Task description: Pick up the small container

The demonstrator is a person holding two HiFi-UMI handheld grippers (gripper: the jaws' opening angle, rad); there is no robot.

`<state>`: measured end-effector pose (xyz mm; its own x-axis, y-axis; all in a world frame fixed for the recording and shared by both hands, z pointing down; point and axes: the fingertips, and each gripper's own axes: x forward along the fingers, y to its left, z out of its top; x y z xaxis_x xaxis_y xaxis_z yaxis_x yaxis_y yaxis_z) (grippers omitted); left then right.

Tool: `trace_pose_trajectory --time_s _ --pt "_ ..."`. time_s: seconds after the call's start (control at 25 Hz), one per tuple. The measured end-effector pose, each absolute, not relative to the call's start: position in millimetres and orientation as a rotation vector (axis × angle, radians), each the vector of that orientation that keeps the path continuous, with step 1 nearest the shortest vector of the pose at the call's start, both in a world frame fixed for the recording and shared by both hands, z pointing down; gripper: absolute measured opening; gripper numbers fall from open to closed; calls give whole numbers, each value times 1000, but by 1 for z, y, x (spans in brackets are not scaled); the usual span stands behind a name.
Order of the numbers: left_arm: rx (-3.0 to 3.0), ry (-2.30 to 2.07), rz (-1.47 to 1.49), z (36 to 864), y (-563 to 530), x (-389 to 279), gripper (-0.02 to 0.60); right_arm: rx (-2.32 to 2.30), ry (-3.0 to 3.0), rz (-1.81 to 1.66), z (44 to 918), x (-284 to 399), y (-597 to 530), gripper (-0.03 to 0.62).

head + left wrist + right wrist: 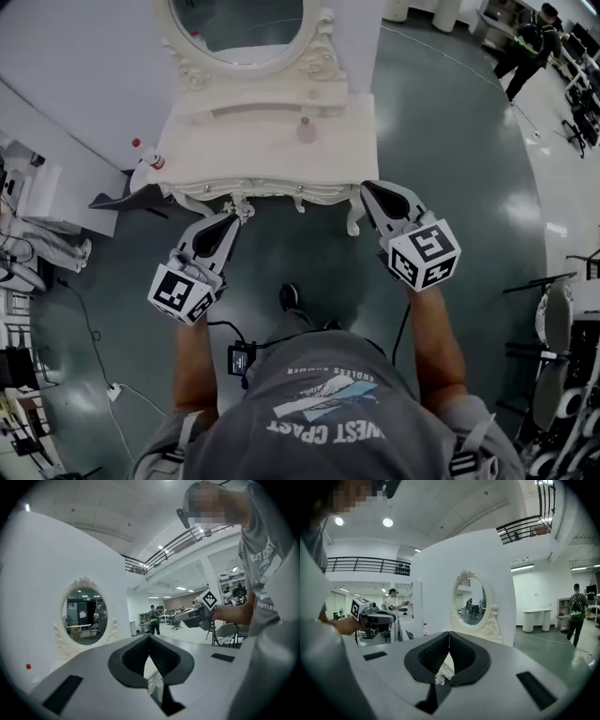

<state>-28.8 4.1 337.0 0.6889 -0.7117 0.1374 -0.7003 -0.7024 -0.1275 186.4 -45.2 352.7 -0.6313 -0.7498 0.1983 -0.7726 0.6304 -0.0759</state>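
Container: 1 small, pale, roundish item with a narrow top. Stands upright on the white table, right of the tabletop's middle, upper centre of the head view. Finer detail not discernible.

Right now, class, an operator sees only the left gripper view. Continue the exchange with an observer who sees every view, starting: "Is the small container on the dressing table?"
Observer: Yes. The head view shows the small container on the dressing table top.
Operator: Are the other tongs open?
Observer: No. The right gripper has its tongs together, nothing between them, as its own view shows.
Operator: Does either gripper touch the container?
Observer: No. In the head view the left gripper and the right one are near the table's front edge, apart from it.
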Motion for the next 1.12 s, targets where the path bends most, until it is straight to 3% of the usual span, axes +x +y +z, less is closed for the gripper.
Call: trace_pose_trajectory --time_s 0.36,1.12 --pt "-2915 966 -221 336 -60 -11 17 1461 -2582 257 352 206 -71 25" --pt "-3013 758 -150 344 -147 -38 17 1635 -2439 265 351 176 -125 25"
